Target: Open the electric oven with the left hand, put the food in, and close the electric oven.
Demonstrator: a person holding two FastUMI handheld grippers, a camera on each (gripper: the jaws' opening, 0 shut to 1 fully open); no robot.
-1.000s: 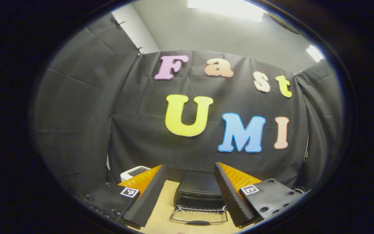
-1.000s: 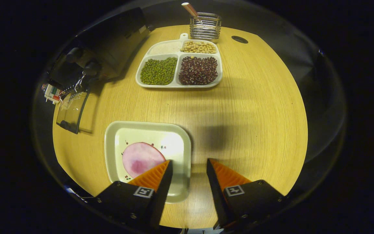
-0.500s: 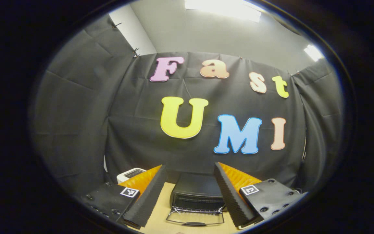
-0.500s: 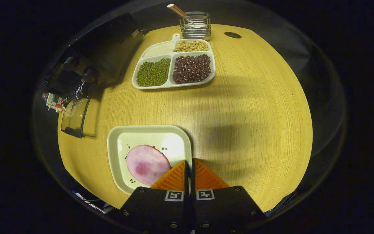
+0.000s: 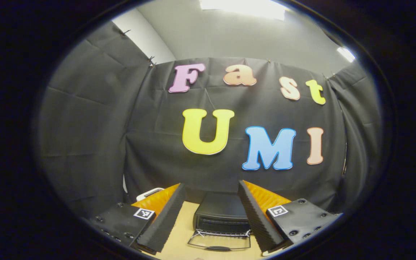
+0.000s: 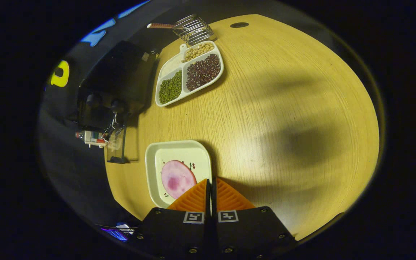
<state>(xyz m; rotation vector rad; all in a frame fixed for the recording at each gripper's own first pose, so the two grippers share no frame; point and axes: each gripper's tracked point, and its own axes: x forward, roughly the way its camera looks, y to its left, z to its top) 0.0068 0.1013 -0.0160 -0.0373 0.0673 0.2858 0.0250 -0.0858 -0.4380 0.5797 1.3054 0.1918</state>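
The right gripper [image 6: 211, 187] is pinched on the plate [image 6: 154, 151] rim with the ham [image 6: 177, 178] on it, oven [image 5: 221, 216] open ahead of the spread, empty left gripper [image 5: 211, 202]. One-edge grip, so a tilt could slide the ham off.

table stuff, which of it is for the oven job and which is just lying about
For the job:
oven, door open
plate with the food
right claw, shut on the plate's rim
left claw, open, facing the oven

Lying about:
bean tray
wire rack
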